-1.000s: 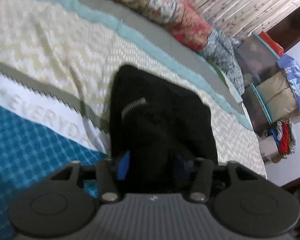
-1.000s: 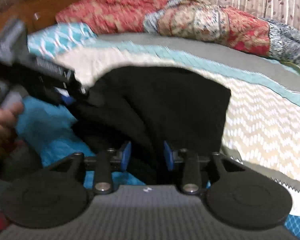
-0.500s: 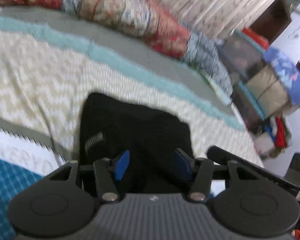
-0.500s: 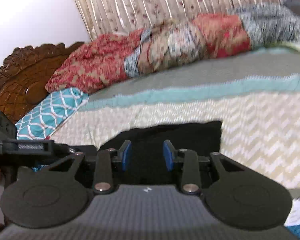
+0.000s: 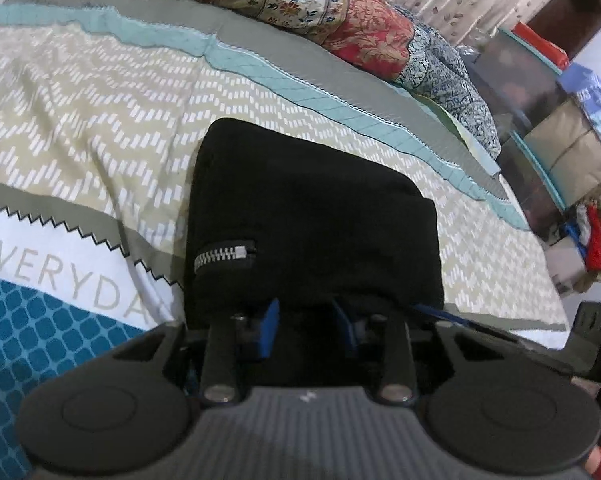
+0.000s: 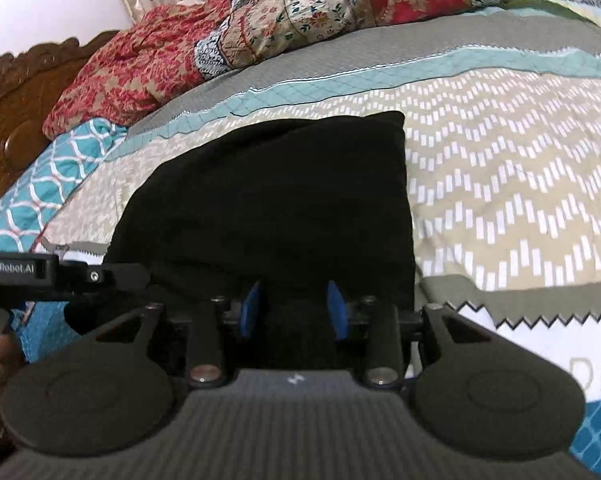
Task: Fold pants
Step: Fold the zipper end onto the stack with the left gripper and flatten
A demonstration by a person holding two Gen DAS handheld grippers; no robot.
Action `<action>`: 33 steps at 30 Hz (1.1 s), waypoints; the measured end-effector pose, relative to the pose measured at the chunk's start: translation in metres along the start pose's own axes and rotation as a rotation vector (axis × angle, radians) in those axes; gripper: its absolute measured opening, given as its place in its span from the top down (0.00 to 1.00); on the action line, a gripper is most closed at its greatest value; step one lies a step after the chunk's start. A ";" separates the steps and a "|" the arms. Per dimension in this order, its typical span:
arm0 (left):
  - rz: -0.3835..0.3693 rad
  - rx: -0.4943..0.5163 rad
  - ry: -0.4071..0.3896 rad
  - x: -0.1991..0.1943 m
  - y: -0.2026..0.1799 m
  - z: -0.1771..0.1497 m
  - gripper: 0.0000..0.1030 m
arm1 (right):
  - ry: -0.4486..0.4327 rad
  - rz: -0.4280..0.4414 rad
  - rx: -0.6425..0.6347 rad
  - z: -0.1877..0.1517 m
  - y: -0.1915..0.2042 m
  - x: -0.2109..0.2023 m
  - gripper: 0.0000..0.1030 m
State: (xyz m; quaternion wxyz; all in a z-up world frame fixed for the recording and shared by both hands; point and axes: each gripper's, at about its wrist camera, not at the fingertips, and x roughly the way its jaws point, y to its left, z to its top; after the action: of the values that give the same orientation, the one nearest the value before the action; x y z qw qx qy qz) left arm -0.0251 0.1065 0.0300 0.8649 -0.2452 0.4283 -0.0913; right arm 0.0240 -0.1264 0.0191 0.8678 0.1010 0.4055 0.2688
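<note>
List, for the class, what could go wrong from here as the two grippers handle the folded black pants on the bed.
1. The left gripper is closing on the near edge of the black pants; it may pinch only the top layer, so the fold could peel open.
2. The right gripper works the same edge close beside it; the two tools could bump.
3. The patterned bedspread lies directly under the pants and might get caught in the jaws.
</note>
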 end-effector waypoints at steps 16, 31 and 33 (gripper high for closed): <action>0.011 0.005 0.002 0.000 0.000 0.000 0.69 | -0.013 0.003 0.074 -0.007 -0.012 -0.010 0.58; -0.023 0.086 0.003 0.004 -0.013 -0.004 0.36 | -0.023 0.024 0.090 -0.007 -0.022 -0.012 0.57; -0.022 0.100 0.002 0.005 -0.016 -0.005 0.30 | -0.024 0.024 0.090 -0.007 -0.022 -0.013 0.57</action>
State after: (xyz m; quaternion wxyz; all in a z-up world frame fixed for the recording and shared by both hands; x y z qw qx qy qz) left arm -0.0251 0.0897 0.0323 0.8748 -0.2062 0.4212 -0.1221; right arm 0.0203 -0.1518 0.0139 0.8639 0.1482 0.4056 0.2593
